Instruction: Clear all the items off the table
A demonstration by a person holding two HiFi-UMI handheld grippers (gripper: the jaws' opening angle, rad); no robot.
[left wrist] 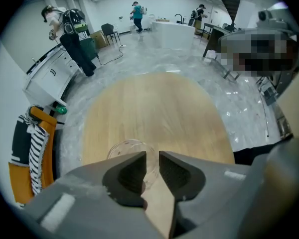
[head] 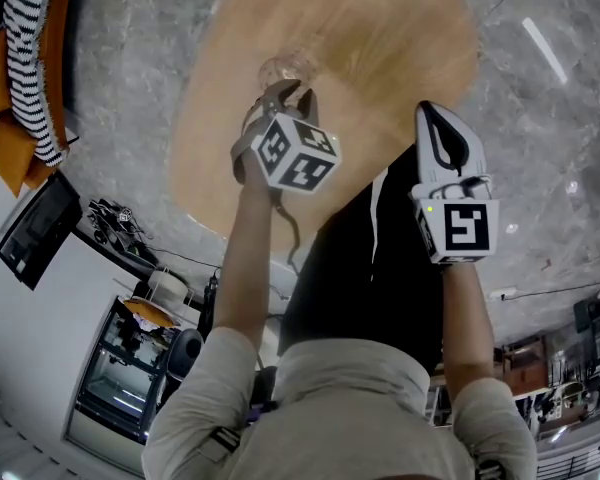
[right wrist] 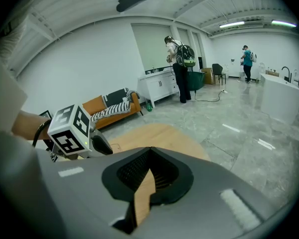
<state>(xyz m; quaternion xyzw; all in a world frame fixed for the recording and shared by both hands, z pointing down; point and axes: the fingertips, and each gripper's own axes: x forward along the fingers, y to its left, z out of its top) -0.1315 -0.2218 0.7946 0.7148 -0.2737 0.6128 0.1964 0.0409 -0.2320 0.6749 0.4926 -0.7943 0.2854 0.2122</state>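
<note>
A clear plastic cup [head: 283, 70] stands on the oval wooden table [head: 380, 38], near the edge closest to me. My left gripper [head: 291, 92] reaches over it. In the left gripper view the cup [left wrist: 120, 150] shows just past the jaws, and its near wall runs into the narrow gap of the left gripper [left wrist: 152, 164], which is shut on it. My right gripper [head: 428, 110] hovers over the table's near right edge, apart from the cup. Its tips meet in the right gripper view [right wrist: 149, 151], with nothing between them. I see no other item on the table [left wrist: 154, 108].
An orange sofa with a striped cloth [head: 25, 78] stands left of the table on the grey marble floor [head: 540, 88]. A glass-front cabinet [head: 120, 368] is behind me on the left. People stand far off by white counters [left wrist: 137, 16].
</note>
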